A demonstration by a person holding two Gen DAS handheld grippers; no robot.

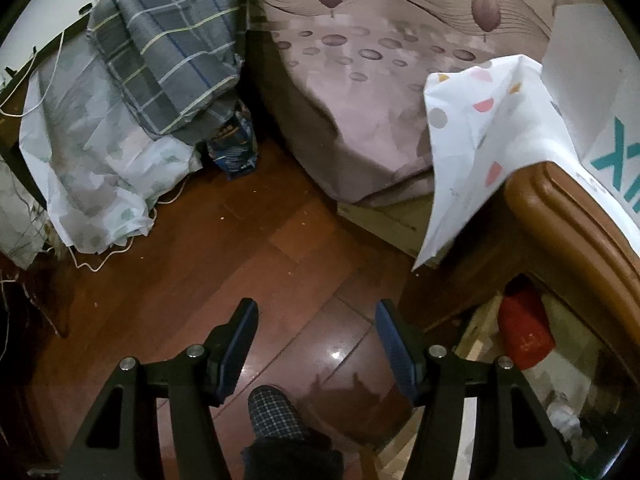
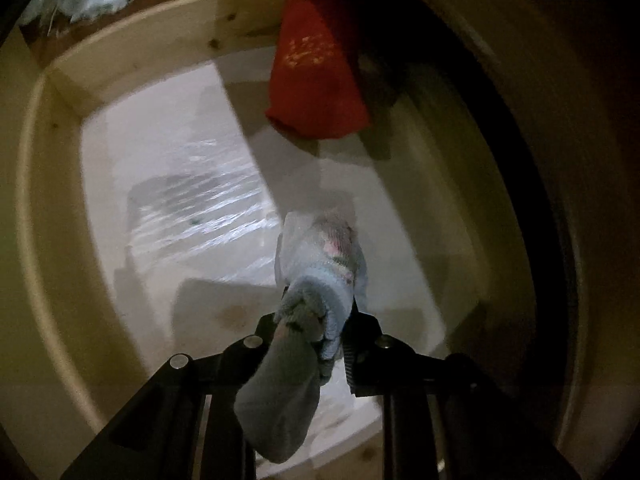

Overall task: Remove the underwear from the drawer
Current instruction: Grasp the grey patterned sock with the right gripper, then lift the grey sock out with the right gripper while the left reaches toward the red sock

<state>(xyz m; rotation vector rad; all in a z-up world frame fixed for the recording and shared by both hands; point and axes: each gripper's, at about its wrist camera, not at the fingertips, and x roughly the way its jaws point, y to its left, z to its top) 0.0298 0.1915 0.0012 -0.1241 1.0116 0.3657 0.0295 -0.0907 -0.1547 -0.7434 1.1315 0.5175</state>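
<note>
Bunched pale-blue underwear [image 2: 316, 280] is hanging clamped in right gripper [image 2: 316, 320]; lifting clear of drawer [image 2: 52, 184], away from six o'clock, comes next; left gripper [image 1: 316, 344] is gaping, empty.

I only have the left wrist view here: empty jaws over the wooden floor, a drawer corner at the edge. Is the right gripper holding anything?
Observer: Yes. The right gripper is shut on a pale blue garment.
Operator: Is it clear of the drawer?
Observer: Not yet; it hangs over the drawer floor, inside the wooden walls.
Operator: Anything else left inside?
Observer: A red cloth item lies at the far side, apart from the garment.
</note>
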